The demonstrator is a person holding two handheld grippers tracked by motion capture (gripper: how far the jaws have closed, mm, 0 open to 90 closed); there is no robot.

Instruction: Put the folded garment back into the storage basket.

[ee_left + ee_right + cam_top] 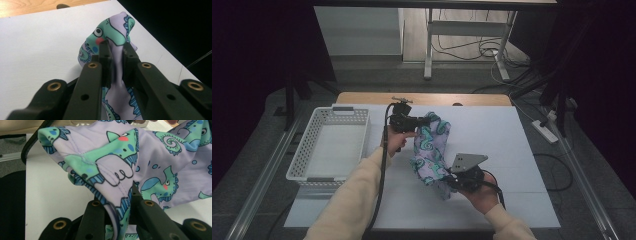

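Dim room, grey floor (pixel 257 150), cables (pixel 472 50).

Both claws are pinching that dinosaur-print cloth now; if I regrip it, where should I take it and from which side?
Probably the cloth's free hem, hanging between the left claw and right claw. Come from the basket side, where the fold hangs clear of the table.

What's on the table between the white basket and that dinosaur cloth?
Only the person's left hand, holding the left gripper; otherwise bare white table, per the high view.

A lilac cloth (pixel 430 150) printed with green-and-blue cartoon dinosaurs hangs crumpled above the white table top, pinched at two ends.
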